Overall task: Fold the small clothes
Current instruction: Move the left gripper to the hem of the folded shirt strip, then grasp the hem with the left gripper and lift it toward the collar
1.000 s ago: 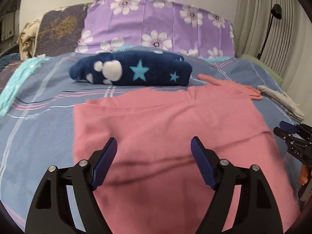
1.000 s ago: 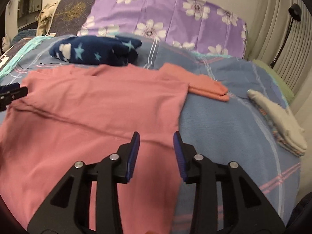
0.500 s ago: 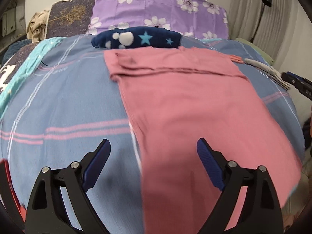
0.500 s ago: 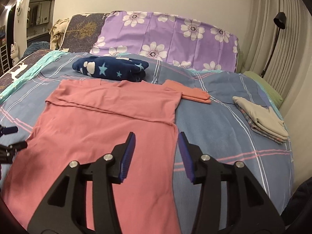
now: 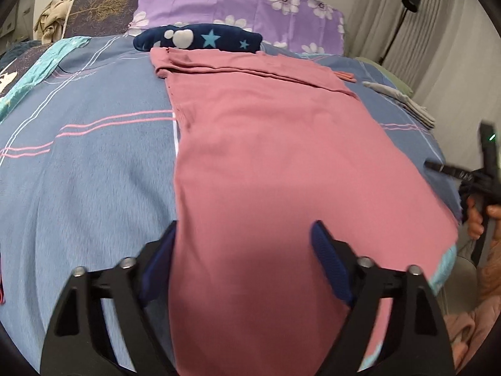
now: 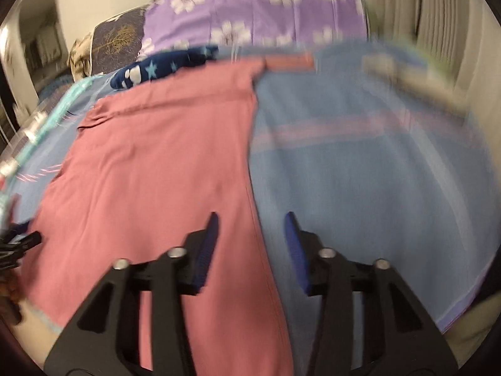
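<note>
A pink garment [image 5: 281, 156] lies flat on the blue bed cover [image 5: 78, 156], with its far end folded over. My left gripper [image 5: 244, 228] sits at the garment's near left edge, jaws closing. The cloth edge drapes over the left finger [image 5: 159, 250], and the right finger [image 5: 327, 260] rests above the cloth. My right gripper [image 6: 252, 217] straddles the garment's [image 6: 150, 163] near right edge, one pad over pink cloth and one over the cover, jaws closing. Neither pair of pads presses the cloth. The right wrist view is motion-blurred.
A folded navy star blanket [image 5: 200, 39] and a purple flowered pillow [image 5: 238, 0] lie beyond the garment. A folded orange-pink piece [image 6: 289, 61] and a folded beige piece [image 5: 404, 100] sit at the far right. A person's hand [image 5: 479, 219] holds the right gripper's handle near the bed's edge.
Both grippers drew back from the garment's middle toward its near end, the left to the left edge, the right to the right edge. The left jaws widened, then narrowed.
</note>
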Demonstrator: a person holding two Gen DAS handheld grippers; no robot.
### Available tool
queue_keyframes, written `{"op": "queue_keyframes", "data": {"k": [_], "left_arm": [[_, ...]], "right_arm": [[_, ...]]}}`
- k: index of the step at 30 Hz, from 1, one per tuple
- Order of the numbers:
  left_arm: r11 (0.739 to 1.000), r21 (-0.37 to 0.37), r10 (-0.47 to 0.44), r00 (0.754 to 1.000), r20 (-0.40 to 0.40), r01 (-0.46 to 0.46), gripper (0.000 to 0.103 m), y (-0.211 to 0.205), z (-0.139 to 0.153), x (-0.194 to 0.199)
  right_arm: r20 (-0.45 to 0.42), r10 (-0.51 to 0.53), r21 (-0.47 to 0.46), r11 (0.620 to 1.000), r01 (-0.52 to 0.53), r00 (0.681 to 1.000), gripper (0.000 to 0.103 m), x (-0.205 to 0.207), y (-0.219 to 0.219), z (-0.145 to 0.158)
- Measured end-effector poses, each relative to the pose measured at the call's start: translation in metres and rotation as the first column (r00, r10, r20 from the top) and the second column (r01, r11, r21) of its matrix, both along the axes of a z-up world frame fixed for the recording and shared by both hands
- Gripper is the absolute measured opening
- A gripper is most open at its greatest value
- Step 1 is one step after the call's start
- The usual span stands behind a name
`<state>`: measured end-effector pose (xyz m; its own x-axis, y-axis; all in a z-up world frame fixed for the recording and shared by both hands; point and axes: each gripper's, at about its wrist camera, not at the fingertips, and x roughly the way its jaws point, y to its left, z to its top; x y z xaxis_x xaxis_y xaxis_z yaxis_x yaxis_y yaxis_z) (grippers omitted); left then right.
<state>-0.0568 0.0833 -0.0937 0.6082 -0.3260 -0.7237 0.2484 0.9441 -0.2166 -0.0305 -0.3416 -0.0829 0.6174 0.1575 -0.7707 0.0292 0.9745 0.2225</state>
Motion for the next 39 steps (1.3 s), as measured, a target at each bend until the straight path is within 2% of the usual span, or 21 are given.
{"op": "queue_keyframes", "data": {"k": [1, 2, 3, 6, 9, 11, 13, 15, 18, 21, 23, 25, 26, 27, 30, 33, 34, 35, 36, 38, 39], "left_arm": [[1.0, -0.009, -0.003, 1.0, -0.006, 0.003, 0.067, 0.003, 0.001, -0.004], [1.0, -0.02, -0.002, 1.0, -0.013, 0.001, 0.054, 0.007, 0.002, -0.005], [0.999, -0.033, 0.006, 1.0, -0.021, -0.007, 0.042, 0.011, 0.002, -0.006], [0.993, -0.113, 0.029, 0.997, -0.067, -0.037, 0.032, 0.028, 0.002, -0.008], [0.991, -0.129, 0.034, 0.996, -0.084, -0.045, 0.032, 0.034, 0.002, -0.016], [0.991, -0.124, 0.039, 0.996, -0.086, -0.049, 0.037, 0.036, 0.001, -0.021], [0.99, -0.135, 0.031, 0.996, -0.083, -0.042, 0.045, 0.036, 0.001, -0.023], [0.991, -0.132, 0.018, 0.996, -0.082, -0.029, 0.054, 0.031, 0.0, -0.022], [0.993, -0.115, 0.004, 0.998, -0.067, -0.012, 0.056, 0.027, -0.002, -0.018], [0.988, -0.156, -0.006, 0.998, -0.06, -0.004, 0.055, 0.032, -0.003, -0.01], [0.98, -0.197, -0.001, 0.998, -0.063, -0.011, 0.053, 0.035, -0.006, 0.0], [0.986, -0.166, 0.019, 0.997, -0.071, -0.031, 0.039, 0.035, -0.005, 0.001], [0.988, -0.156, 0.013, 0.997, -0.073, -0.024, 0.031, 0.035, -0.004, -0.002], [0.987, -0.16, 0.0, 0.997, -0.078, -0.013, 0.028, 0.037, -0.004, -0.007], [0.981, -0.192, -0.028, 0.996, -0.086, 0.011, 0.028, 0.046, -0.007, -0.023], [0.972, -0.234, -0.035, 0.995, -0.091, 0.013, 0.027, 0.048, -0.011, -0.016], [0.97, -0.244, -0.043, 0.995, -0.087, 0.02, 0.027, 0.044, -0.011, -0.01], [0.97, -0.241, -0.048, 0.996, -0.081, 0.027, 0.019, 0.041, -0.011, -0.007], [0.971, -0.236, -0.053, 0.996, -0.078, 0.033, 0.004, 0.037, -0.009, -0.003], [0.969, -0.241, -0.058, 0.997, -0.05, 0.045, 0.004, 0.033, 0.001, 0.002], [0.967, -0.249, -0.059, 0.998, -0.008, 0.055, 0.004, 0.033, 0.014, 0.002]], "right_arm": [[-0.025, -0.017, 0.06, 0.998, 0.019, 1.0, 0.025, -0.004, -0.013, -0.008], [-0.03, -0.032, 0.146, 0.989, 0.036, 0.999, 0.021, -0.012, -0.029, -0.013], [-0.033, -0.032, 0.193, 0.981, 0.038, 0.999, 0.018, -0.017, -0.036, -0.015], [-0.052, 0.023, 0.299, 0.954, -0.007, 0.998, 0.021, -0.032, -0.049, -0.016], [-0.076, 0.093, 0.29, 0.955, -0.067, 0.993, 0.022, -0.04, -0.044, -0.016], [-0.074, 0.142, 0.288, 0.951, -0.116, 0.987, 0.03, -0.043, -0.037, -0.015], [-0.065, 0.172, 0.293, 0.945, -0.146, 0.983, 0.046, -0.041, -0.03, -0.016], [-0.061, 0.194, 0.305, 0.938, -0.167, 0.979, 0.047, -0.034, -0.023, -0.018], [-0.054, 0.217, 0.33, 0.925, -0.187, 0.975, 0.048, -0.022, -0.019, -0.019], [-0.042, 0.261, 0.387, 0.894, -0.225, 0.964, 0.048, -0.001, -0.018, -0.022], [-0.05, 0.254, 0.449, 0.87, -0.205, 0.966, 0.045, 0.012, -0.021, -0.027], [-0.085, 0.225, 0.473, 0.867, -0.16, 0.971, 0.031, 0.019, -0.023, -0.03], [-0.084, 0.234, 0.465, 0.869, -0.17, 0.969, 0.028, 0.014, -0.024, -0.029], [-0.082, 0.253, 0.461, 0.867, -0.188, 0.964, 0.027, 0.009, -0.023, -0.028], [-0.077, 0.289, 0.465, 0.857, -0.222, 0.954, 0.027, -0.007, -0.026, -0.03], [-0.073, 0.298, 0.479, 0.848, -0.229, 0.952, 0.027, -0.003, -0.021, -0.031], [-0.074, 0.293, 0.487, 0.845, -0.222, 0.953, 0.018, 0.001, -0.018, -0.031], [-0.078, 0.287, 0.487, 0.847, -0.215, 0.955, 0.008, 0.008, -0.012, -0.031], [-0.081, 0.278, 0.492, 0.846, -0.204, 0.957, 0.004, 0.013, -0.008, -0.03], [-0.045, 0.26, 0.513, 0.835, -0.201, 0.965, 0.004, 0.013, -0.008, -0.02], [0.005, 0.248, 0.525, 0.824, -0.214, 0.969, 0.004, 0.012, -0.009, -0.006]]}}
